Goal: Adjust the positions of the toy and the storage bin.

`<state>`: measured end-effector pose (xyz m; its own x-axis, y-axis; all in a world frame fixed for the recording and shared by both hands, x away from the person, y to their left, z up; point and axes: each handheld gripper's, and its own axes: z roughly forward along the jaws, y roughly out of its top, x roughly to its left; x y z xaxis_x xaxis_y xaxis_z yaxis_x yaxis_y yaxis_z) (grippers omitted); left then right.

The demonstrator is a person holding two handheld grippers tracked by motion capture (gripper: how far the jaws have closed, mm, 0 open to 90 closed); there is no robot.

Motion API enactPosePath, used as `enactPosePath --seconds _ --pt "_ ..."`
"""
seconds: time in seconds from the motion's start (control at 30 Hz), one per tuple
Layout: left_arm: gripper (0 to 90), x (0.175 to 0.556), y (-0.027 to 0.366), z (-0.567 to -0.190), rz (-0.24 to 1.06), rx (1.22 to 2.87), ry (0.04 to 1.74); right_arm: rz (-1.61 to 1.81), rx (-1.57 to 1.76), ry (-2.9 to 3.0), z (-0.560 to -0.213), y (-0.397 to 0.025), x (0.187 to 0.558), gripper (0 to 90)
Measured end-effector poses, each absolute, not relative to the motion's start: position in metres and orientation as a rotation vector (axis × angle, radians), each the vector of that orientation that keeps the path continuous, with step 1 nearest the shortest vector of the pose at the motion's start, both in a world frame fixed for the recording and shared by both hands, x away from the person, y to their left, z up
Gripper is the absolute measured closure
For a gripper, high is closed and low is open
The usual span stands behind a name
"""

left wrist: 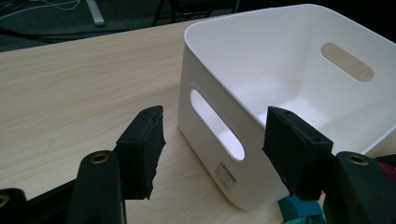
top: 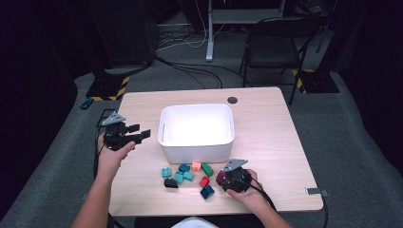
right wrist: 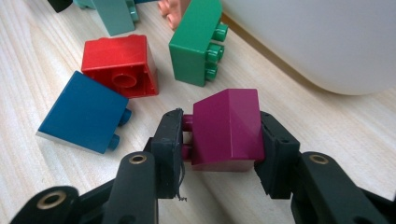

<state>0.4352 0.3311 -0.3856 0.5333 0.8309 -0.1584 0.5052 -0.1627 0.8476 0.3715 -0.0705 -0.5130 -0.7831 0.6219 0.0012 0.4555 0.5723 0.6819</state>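
Note:
A white bin [top: 196, 129] [left wrist: 261, 88] stands mid-table, empty inside. In front of it lie several toy bricks: a red brick [top: 204, 181] [right wrist: 120, 64], a blue brick [top: 207, 192] [right wrist: 84, 112], a green brick [top: 207, 169] [right wrist: 198, 42], teal bricks [top: 183, 175] and a black brick [top: 170, 183]. My right gripper [top: 222, 177] [right wrist: 219, 140] is down on the table, shut on a magenta brick [right wrist: 227, 128] [top: 221, 176]. My left gripper [top: 141, 133] [left wrist: 212, 149] hovers open at the bin's left side, nothing between its jaws.
A round dark grommet hole [top: 232, 100] sits at the table's far edge. A chair [top: 273, 47] and cables lie on the floor beyond. Bare wood table [top: 271, 128] stretches right of the bin.

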Motion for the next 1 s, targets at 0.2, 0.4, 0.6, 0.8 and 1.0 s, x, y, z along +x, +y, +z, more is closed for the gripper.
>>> enactPosePath --seconds 0.2,0.4,0.6,0.8,1.0 --pt "38.0 0.435 0.333 -0.384 0.432 1.813 1.108 1.086 0.917 2.566 -0.498 -0.076 0.37 56.7" --pt "38.0 0.434 0.334 -0.384 0.431 1.814 1.107 1.139 0.873 2.569 -0.477 -0.078 0.365 56.7" --pt "38.1 0.435 0.335 -0.385 0.432 1.811 1.112 1.165 0.87 2.579 -0.455 -0.079 0.365 56.7" --pt "38.1 0.434 0.335 -0.385 0.433 1.803 1.117 1.186 0.852 2.583 -0.43 -0.081 0.368 56.7" --pt "38.1 0.434 0.335 -0.385 0.435 1.805 1.117 1.21 0.838 2.582 -0.408 -0.083 0.372 56.7"
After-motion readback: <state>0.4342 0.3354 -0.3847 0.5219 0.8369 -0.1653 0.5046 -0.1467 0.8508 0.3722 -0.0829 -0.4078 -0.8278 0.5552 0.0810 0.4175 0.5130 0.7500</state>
